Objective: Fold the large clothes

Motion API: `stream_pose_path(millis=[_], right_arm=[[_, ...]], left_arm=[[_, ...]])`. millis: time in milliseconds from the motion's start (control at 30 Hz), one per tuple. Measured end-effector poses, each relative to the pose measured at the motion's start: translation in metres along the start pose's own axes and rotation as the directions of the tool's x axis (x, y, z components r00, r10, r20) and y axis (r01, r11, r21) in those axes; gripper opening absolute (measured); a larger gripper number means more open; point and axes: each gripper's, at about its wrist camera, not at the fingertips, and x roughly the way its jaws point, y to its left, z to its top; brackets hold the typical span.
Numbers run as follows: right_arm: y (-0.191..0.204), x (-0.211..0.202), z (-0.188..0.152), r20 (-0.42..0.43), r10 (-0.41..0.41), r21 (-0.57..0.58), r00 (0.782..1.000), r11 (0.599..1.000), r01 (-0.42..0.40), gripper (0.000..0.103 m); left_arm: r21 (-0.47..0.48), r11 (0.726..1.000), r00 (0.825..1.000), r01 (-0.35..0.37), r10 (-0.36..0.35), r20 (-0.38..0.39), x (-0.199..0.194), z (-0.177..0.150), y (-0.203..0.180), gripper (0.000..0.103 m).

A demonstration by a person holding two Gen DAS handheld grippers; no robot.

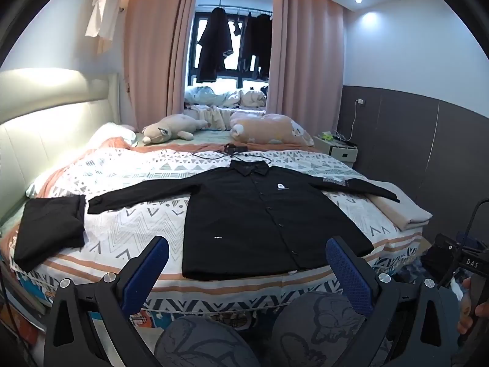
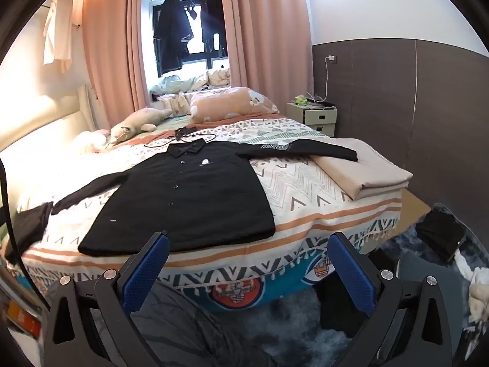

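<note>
Readable text: "DAS" on black rig (image 1: 472, 263) at right edge of left view; white chest logo and small hem print on black shirt (image 1: 259, 214) too small to read. Shirt spread flat on bed (image 1: 122, 232), buttoned, sleeves out. Folded black garment (image 1: 52, 229) near left cuff, beige folded cloth (image 2: 360, 171) under right cuff. Left tongs (image 1: 247, 260) and right tongs (image 2: 248, 252) fully open, empty, short of bed edge.
</note>
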Motion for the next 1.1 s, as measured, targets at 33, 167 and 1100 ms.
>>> stream_pose_path(millis=[33, 167, 1100], right_arm=[[0.001, 0.001, -0.001, -0.003, -0.004, -0.003, 1.0, 1.0, 0.004, 0.103], [0.003, -0.002, -0.002, 0.007, -0.012, -0.017, 1.0, 1.0, 0.012, 0.103], [0.006, -0.002, -0.004, 0.02, 0.006, 0.002, 1.0, 1.0, -0.006, 0.103]], left_arm=[[-0.002, 1.0, 1.0, 0.005, -0.005, -0.001, 0.0, 0.0, -0.001, 0.103], [0.006, 1.0, 1.0, 0.01, -0.01, -0.001, -0.001, -0.003, 0.001, 0.103], [-0.028, 1.0, 1.0, -0.007, 0.007, -0.014, -0.002, -0.009, 0.011, 0.103]])
